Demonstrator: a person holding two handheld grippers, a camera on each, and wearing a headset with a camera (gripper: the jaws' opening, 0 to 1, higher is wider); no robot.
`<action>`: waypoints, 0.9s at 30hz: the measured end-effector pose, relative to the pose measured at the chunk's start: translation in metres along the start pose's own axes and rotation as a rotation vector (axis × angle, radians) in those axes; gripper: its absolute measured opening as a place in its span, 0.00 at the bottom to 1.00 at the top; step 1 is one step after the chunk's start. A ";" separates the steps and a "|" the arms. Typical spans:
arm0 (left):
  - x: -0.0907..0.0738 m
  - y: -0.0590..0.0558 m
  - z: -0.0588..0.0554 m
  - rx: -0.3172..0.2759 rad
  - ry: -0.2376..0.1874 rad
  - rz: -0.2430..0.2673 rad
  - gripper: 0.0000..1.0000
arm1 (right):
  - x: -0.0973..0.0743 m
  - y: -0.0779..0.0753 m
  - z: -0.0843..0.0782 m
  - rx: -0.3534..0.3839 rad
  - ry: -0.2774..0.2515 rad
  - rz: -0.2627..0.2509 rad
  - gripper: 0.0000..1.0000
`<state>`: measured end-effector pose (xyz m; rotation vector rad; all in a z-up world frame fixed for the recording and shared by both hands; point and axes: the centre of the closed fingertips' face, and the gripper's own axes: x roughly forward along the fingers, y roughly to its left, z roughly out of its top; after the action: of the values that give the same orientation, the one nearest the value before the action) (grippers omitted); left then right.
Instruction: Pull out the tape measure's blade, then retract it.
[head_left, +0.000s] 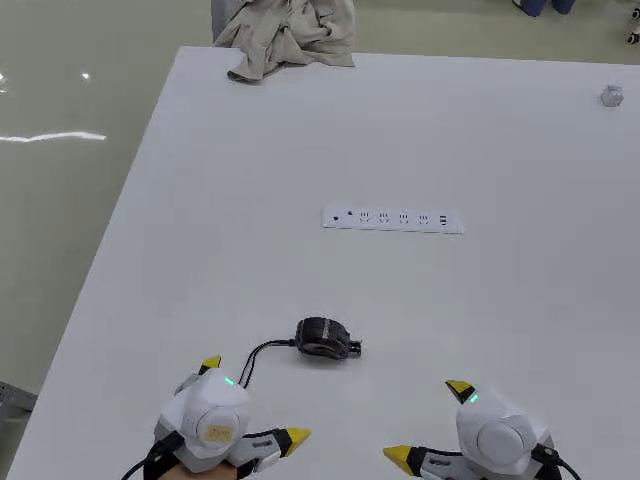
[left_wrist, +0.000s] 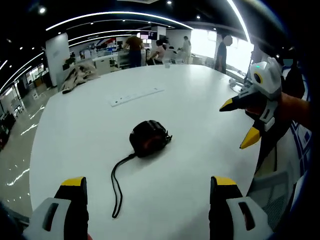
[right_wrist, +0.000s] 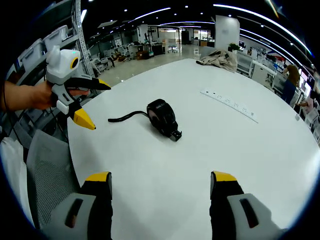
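Now I am hovering the left gripper and right gripper, fingers wide, with the black rounded tape measure lying ahead on the white desk, nearer the left, blade end pointing right.

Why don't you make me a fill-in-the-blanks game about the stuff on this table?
The tape measure lies on a ____ table.
The left tool and the right tool both have their jaws ____.
The jaw tips of both tools are coloured ____.
Missing words: white, open, yellow.
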<state>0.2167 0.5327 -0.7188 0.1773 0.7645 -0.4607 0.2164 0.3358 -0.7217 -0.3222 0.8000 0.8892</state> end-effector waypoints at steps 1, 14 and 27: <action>0.002 0.000 0.001 0.003 0.000 -0.001 1.00 | 0.001 0.000 0.001 -0.004 0.001 0.002 0.82; 0.021 0.004 0.008 0.031 -0.006 -0.041 0.99 | 0.019 -0.007 0.011 -0.042 0.001 0.025 0.78; 0.039 0.010 0.010 0.108 0.004 -0.084 0.97 | 0.037 -0.011 0.024 -0.122 0.007 0.058 0.74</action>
<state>0.2517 0.5253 -0.7391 0.2478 0.7533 -0.5825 0.2506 0.3634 -0.7332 -0.4107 0.7661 0.9940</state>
